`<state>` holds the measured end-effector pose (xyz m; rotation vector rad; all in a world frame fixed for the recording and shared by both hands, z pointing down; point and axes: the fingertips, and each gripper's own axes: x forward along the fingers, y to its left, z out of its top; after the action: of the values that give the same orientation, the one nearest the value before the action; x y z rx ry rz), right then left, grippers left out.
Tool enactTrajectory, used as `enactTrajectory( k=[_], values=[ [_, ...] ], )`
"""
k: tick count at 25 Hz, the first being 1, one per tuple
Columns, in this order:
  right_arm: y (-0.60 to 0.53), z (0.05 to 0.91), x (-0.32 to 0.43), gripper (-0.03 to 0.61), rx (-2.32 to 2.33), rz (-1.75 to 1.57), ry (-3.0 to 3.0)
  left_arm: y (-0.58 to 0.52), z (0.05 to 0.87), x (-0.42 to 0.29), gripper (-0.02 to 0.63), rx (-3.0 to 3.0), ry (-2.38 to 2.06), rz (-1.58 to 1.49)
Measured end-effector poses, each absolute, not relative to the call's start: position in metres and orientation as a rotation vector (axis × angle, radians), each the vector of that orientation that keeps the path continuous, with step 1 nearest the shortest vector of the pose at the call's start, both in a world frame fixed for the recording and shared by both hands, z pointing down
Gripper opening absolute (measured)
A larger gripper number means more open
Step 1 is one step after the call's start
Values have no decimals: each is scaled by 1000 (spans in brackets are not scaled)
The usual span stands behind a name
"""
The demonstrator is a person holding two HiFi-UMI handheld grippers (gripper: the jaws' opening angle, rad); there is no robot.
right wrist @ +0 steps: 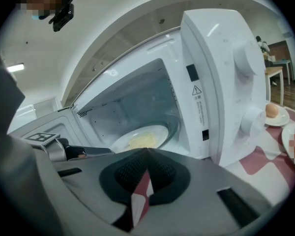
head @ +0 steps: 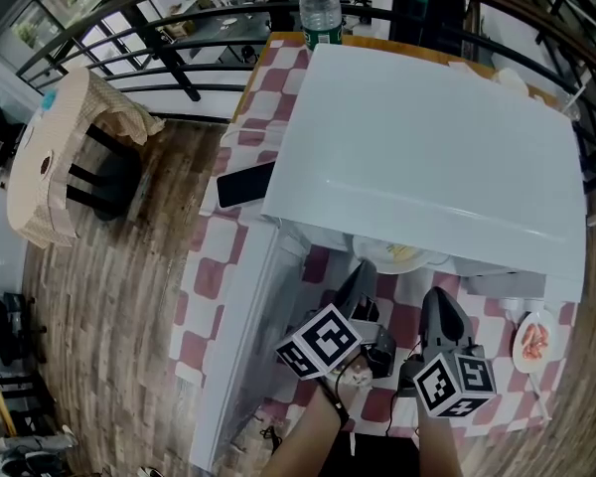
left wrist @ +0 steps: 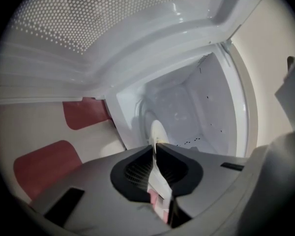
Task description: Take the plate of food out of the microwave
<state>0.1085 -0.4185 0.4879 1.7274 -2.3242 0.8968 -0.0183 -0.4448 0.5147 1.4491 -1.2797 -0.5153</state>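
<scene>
The white microwave (head: 427,147) stands on the checked table with its door (head: 233,336) swung open to the left. Inside lies a white plate (head: 402,256) of pale yellow food, also in the right gripper view as the plate (right wrist: 142,137). My left gripper (head: 361,271) reaches into the opening. In its own view the plate (left wrist: 158,131) shows edge-on right at the tips, and the left gripper (left wrist: 155,144) is shut on that rim. My right gripper (head: 435,301) is just outside the opening. In its own view the right gripper (right wrist: 147,152) is shut and holds nothing.
A water bottle (head: 321,8) stands behind the microwave, and a black phone (head: 244,184) lies to its left. A small plate of pink food (head: 533,343) sits at the right table edge, and an egg on a saucer (right wrist: 272,111) sits beside the microwave. A cloth-covered chair (head: 65,157) stands on the floor at the left.
</scene>
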Motion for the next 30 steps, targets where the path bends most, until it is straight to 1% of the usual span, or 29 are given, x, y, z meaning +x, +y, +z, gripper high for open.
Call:
enactTrajectory(
  k=[3,5,13,16,18,21,24,30],
  values=[
    [-418,487,108,-3,1726,942,-2365,-441,514,-18,44,1449,-1274,-522],
    [-418,487,107,44,1719,974,-2393,-439,514,-19,44,1446,-1271,-526],
    [-416,493,99,44,1672,1210,-2457,-431,516,-18,49,1431,-1273,-531],
    [-416,493,98,49,1687,1350,-2432,-427,518,-19,49,1423,-1269,-527],
    [-419,493,93,78,1660,1507,-2484,-424,519,-20,49,1421,-1268,-524],
    [-425,494,92,102,1631,1735,-2538,-422,521,-20,46,1420,-1268,-519],
    [-425,507,103,120,1675,1901,-2459,-421,523,-19,43,1418,-1265,-512],
    [-430,514,103,120,1683,1927,-2422,-421,527,-18,32,1424,-1266,-485]
  ],
)
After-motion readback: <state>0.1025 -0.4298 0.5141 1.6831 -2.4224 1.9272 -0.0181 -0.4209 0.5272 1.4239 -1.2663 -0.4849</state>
